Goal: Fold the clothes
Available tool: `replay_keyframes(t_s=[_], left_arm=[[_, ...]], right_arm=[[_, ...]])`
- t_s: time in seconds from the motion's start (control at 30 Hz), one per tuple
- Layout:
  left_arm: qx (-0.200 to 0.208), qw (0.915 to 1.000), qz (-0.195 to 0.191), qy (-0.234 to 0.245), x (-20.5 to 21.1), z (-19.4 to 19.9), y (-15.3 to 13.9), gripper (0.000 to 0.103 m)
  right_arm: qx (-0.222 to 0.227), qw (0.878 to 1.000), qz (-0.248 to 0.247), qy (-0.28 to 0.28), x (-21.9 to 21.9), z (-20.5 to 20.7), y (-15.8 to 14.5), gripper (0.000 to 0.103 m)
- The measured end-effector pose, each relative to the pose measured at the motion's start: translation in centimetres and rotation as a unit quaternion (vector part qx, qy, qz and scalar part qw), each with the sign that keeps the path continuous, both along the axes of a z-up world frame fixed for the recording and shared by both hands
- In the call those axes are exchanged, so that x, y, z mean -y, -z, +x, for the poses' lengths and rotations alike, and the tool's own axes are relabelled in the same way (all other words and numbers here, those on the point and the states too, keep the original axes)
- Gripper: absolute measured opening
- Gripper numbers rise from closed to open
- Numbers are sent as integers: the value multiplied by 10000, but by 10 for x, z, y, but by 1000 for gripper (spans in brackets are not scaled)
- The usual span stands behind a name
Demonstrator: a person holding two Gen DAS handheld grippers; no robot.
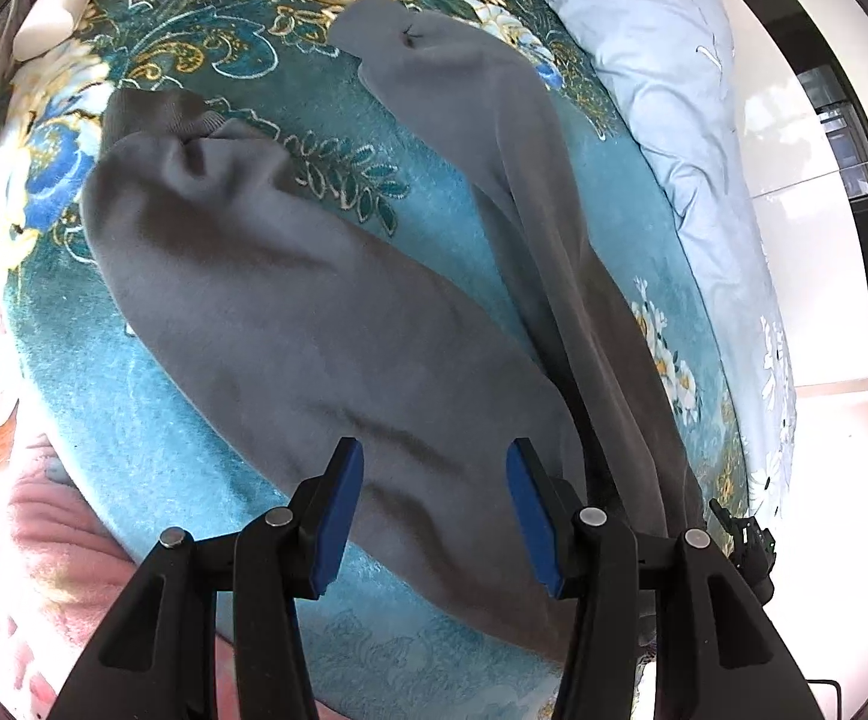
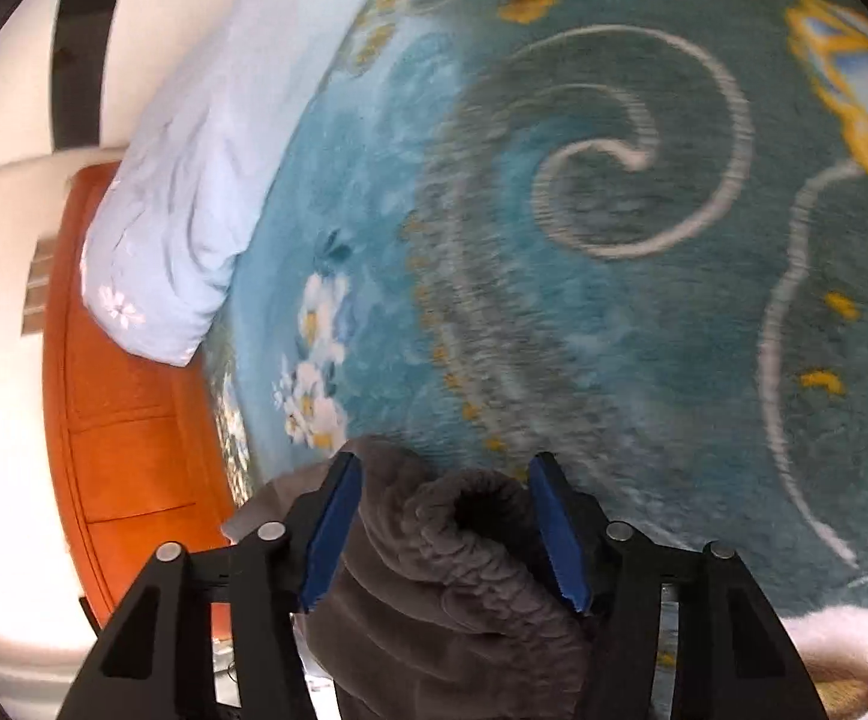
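Grey sweatpants (image 1: 290, 300) lie spread on a teal floral blanket (image 1: 428, 228), both legs running away from me, the ribbed cuffs at the far end. My left gripper (image 1: 434, 480) is open and hovers just above the near part of the left leg, holding nothing. In the right wrist view, the bunched elastic waistband of the sweatpants (image 2: 451, 546) sits between the blue pads of my right gripper (image 2: 442, 492), whose jaws stand wide apart around the fabric without pinching it.
A pale blue daisy-print quilt (image 1: 661, 90) lies along the blanket's right edge and shows in the right wrist view (image 2: 182, 192). An orange bed frame (image 2: 122, 420) is below it. Pink fleece (image 1: 56, 540) and a white pillow (image 1: 56, 0) lie on the left.
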State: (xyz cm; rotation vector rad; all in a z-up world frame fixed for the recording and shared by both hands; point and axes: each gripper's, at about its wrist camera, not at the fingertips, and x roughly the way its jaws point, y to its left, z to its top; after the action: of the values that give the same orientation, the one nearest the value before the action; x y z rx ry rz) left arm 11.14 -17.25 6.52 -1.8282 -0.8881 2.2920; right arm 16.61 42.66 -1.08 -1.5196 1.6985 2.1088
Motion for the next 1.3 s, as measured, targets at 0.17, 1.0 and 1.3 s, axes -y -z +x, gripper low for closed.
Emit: replay_keyframes(t_s=[0.17, 1.0, 1.3], left_arm=[[-5, 10000, 5, -63, 1, -1, 0, 51], [219, 9852, 1328, -1058, 47, -73, 36, 51], [364, 9758, 1636, -1406, 70, -160, 81, 50]], right_arm=[[66, 9933, 963, -631, 25, -12, -28, 30], [-688, 9438, 2300, -2272, 169, -52, -95, 59], [-199, 9224, 2594, -2856, 239, -65, -76, 59]])
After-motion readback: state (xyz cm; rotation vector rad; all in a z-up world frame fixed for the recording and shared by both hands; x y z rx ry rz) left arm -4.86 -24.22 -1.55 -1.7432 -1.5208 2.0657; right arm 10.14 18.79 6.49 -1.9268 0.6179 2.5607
